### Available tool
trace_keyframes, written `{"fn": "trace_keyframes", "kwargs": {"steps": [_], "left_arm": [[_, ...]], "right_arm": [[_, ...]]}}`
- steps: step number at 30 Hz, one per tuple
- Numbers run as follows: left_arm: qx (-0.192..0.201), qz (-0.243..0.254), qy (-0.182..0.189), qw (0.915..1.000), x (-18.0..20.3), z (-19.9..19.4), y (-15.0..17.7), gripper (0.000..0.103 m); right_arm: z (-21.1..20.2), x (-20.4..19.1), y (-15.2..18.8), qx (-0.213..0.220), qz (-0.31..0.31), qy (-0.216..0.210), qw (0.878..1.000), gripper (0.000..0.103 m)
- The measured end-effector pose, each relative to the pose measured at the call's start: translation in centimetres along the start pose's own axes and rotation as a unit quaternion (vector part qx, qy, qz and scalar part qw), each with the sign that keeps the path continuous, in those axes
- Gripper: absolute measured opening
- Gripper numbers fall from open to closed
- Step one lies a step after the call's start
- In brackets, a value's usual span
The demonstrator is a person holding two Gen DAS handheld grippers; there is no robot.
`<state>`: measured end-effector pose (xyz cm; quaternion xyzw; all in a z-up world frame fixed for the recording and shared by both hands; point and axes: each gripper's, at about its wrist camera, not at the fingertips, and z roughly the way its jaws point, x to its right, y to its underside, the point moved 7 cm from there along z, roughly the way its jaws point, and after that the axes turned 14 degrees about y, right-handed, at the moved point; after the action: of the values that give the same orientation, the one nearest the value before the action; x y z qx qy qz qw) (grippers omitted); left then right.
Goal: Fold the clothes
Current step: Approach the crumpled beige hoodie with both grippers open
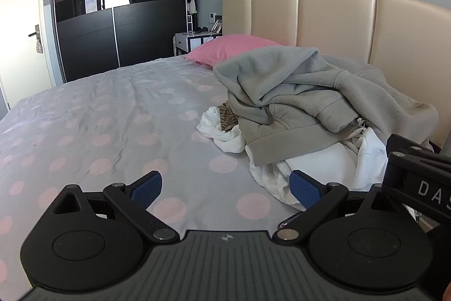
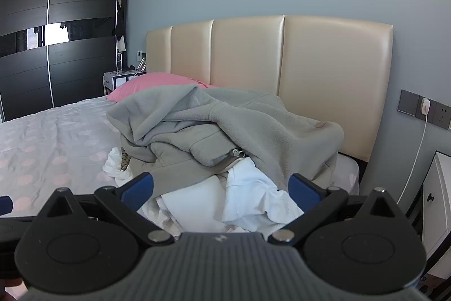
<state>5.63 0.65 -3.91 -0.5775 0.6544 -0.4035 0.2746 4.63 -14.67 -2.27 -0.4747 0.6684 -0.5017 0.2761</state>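
Hovering level above the bed [image 1: 112,109], both grippers' jaws gape wide.

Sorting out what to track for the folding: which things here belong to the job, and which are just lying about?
For the job:
grey fleece hoodie
white garments beneath it
striped garment
left gripper, open
right gripper, open

Just lying about:
pink pillow
charger in the wall socket
nightstand

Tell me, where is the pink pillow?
The pink pillow lies at the head of the bed against the beige headboard, just behind and left of the grey hoodie in both views.
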Motion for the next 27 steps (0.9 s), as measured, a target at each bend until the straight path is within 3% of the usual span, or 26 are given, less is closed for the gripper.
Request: {"fn": "trace_keyframes", "kwargs": {"steps": [15, 27], "left_arm": [[-0.003, -0.007, -0.006, 1.0000, -0.5, 0.2, 0.1, 0.099], [-0.013, -0.012, -0.013, 0.9998, -1.2, 1.0, 0.6, 0.099]], "right_arm": [[-0.1, -0.6, 0.1, 0.003, -0.007, 0.003, 1.000, 0.102], [0.9, -1.6, 0.6, -0.011, -0.007, -0.020, 1.000, 0.102]]}}
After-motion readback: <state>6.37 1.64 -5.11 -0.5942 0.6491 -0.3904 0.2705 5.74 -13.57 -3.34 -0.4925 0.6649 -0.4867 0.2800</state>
